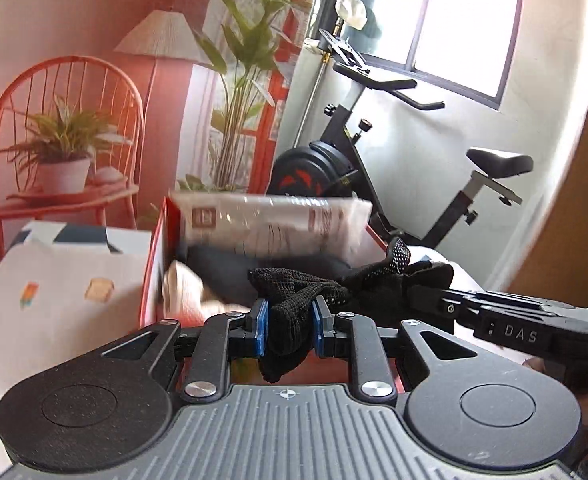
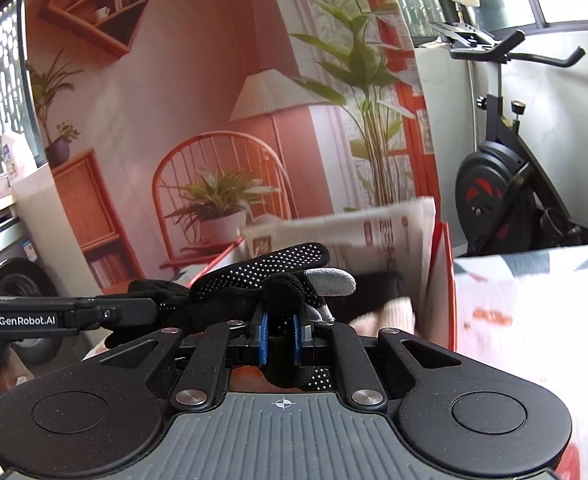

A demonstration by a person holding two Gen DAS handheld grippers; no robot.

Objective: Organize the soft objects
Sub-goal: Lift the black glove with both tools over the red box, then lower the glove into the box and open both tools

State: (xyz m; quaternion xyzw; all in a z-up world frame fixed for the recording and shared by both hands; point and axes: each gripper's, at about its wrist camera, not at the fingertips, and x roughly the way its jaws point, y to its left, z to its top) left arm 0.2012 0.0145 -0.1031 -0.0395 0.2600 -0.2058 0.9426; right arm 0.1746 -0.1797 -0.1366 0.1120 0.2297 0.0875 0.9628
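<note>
A black glove [image 1: 294, 292] with white grip dots hangs stretched between both grippers, above a red box [image 1: 154, 264]. My left gripper [image 1: 290, 322] is shut on its mesh cuff end, blue pads pressing the fabric. In the right wrist view my right gripper [image 2: 281, 334] is shut on the finger end of the glove [image 2: 270, 276], whose grey fingertip [image 2: 332, 282] sticks out to the right. The left gripper [image 2: 74, 314] enters that view from the left; the right gripper [image 1: 514, 320] shows at right in the left wrist view. The red box [image 2: 446, 280] holds dark and cream-coloured cloth [image 1: 186, 288].
A plastic-wrapped white packet [image 1: 274, 224] leans at the back of the box. A patterned white cloth [image 1: 54, 288] covers the surface around it. An exercise bike [image 1: 374, 152] stands behind at the right, against a printed room backdrop [image 2: 214, 120]. A washing machine [image 2: 10, 288] is far left.
</note>
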